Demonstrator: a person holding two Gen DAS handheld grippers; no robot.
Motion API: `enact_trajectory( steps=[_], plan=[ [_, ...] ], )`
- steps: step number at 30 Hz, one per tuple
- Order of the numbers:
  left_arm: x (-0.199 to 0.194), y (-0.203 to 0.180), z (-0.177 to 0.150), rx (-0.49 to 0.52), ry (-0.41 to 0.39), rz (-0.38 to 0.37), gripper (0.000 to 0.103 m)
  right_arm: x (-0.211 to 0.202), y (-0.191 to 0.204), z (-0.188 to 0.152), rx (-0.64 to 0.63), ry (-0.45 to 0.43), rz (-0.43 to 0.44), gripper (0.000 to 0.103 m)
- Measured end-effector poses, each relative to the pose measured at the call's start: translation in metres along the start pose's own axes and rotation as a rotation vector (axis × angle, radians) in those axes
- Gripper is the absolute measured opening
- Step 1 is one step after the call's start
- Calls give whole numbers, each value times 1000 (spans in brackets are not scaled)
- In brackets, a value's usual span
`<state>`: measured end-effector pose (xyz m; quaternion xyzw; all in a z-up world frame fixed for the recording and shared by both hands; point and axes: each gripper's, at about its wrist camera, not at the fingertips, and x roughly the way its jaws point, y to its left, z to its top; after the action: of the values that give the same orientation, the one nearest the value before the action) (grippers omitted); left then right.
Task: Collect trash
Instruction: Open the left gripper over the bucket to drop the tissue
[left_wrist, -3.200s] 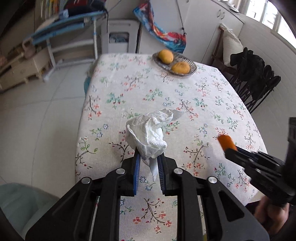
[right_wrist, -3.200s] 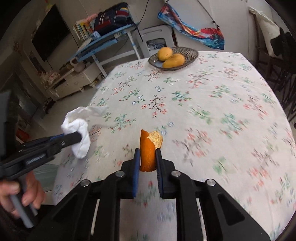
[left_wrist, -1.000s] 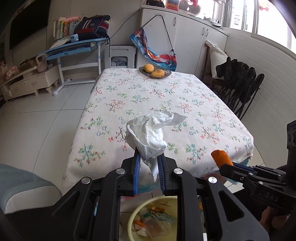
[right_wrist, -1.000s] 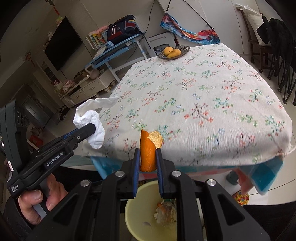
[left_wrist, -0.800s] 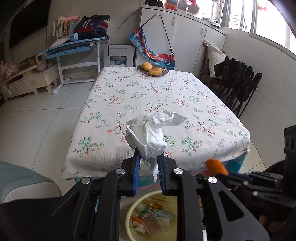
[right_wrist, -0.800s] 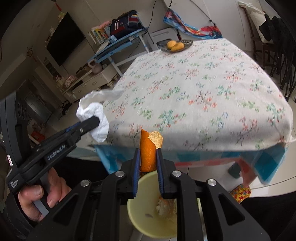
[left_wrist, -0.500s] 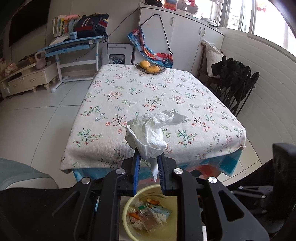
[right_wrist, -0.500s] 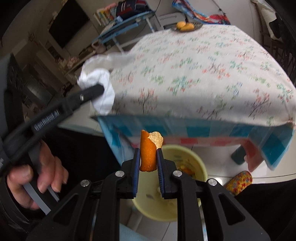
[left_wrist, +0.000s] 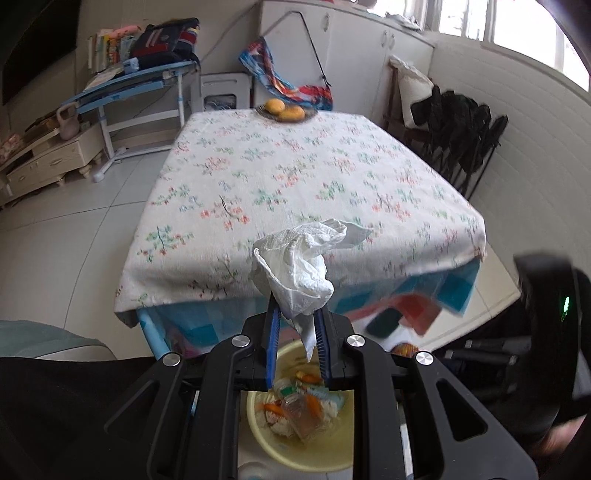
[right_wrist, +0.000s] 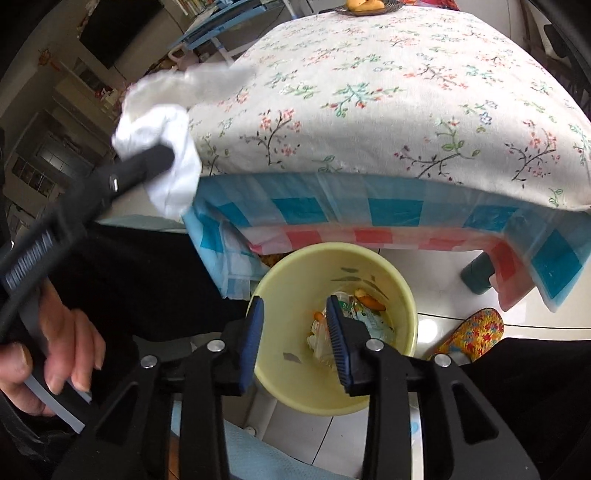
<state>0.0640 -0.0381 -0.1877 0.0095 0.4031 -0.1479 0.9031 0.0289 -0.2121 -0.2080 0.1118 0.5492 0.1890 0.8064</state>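
On my left, my hand (right_wrist: 55, 350) is squeezing the handle of the left gripper (left_wrist: 295, 314), whose jaws are clenched on a crumpled white tissue (left_wrist: 299, 266); the wad is bulging above the blue pads (left_wrist: 274, 325) and a tail of it is hanging down between them. That tissue is hanging in the air off the near edge of the table (left_wrist: 295, 173), over the yellow bin (right_wrist: 295, 280) standing on the tiled floor below. The bin is holding scraps already: orange peel pieces (right_wrist: 369, 301), clear plastic and pale wrappers, though I cannot tell each item apart. Directly ahead, the flowered tablecloth (right_wrist: 406, 92) is draping over a blue-and-red checked plastic sheet (right_wrist: 369, 221), whose hem is hanging just beside the bin's far rim. Further right, my right gripper (right_wrist: 295, 332) is hovering above the bin's mouth with its jaws spread apart and gripping nothing. At the far end of the table a dish of yellow fruit (left_wrist: 286, 109) is sitting. To the right, a patterned slipper (right_wrist: 472, 336) is lying on the floor near the bin, and black folding chairs (left_wrist: 461, 140) are standing along the wall.
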Motion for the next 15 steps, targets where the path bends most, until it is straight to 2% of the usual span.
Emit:
enact_trajectory(
  steps=[3,7,14,15],
  plan=[
    [6,-5,-6,21,57,-30,17,-10,-7,3,38,-53,-10,40],
    [18,-16,-18,78,152,-56,17,-31,-20,7,103,-160,-6,48],
    [45,-34,-44,185,342,-38,18,-45,-31,8,153,-255,0,50],
    [49,-35,-48,194,374,-36,20,-46,-31,9,158,-258,0,53]
  ],
)
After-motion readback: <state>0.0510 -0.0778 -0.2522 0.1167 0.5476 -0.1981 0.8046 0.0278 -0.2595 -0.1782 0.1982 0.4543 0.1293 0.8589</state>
